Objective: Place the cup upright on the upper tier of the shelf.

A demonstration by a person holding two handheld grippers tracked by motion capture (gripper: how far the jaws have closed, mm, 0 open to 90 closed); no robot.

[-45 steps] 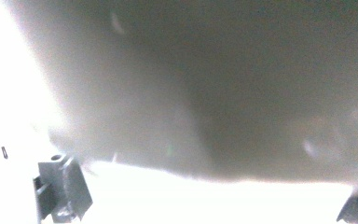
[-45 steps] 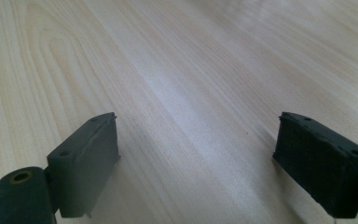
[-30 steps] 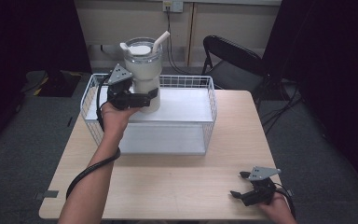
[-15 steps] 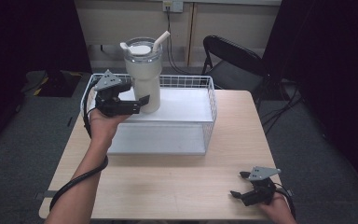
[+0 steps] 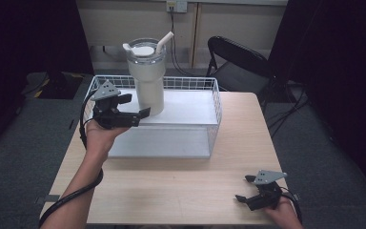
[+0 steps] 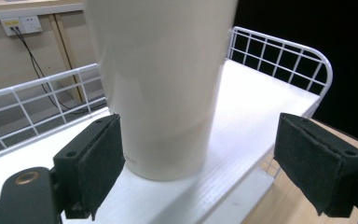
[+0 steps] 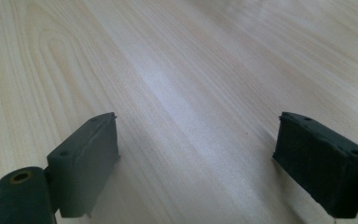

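Against the pictures from a second and half a second ago, our left gripper (image 5: 126,110) has let go of the tumbler (image 5: 146,76) and drawn back toward us: then it sat against the cup's lower body, now it hangs just in front of the base. The tumbler has stayed put, and our right gripper (image 5: 246,192) has not moved.

Nearest us, the right gripper rests low at the desk's (image 5: 181,181) near right corner, jaws spread wide over bare wood, touching nothing between them.

Farther in, the white wire basket (image 5: 216,102) sits on the desk with a white board (image 5: 186,107) lying flat inside it. The cream tumbler stands upright on that board, toward the basket's back left, with a clear lid and a white straw (image 5: 165,42) leaning from the top.

In the left gripper view the left gripper (image 6: 205,163) has its jaws wide open around the tumbler's (image 6: 161,88) base; the left pad (image 6: 95,163) is right beside the wall, whether touching we cannot tell, and the right pad (image 6: 319,163) stands well apart.
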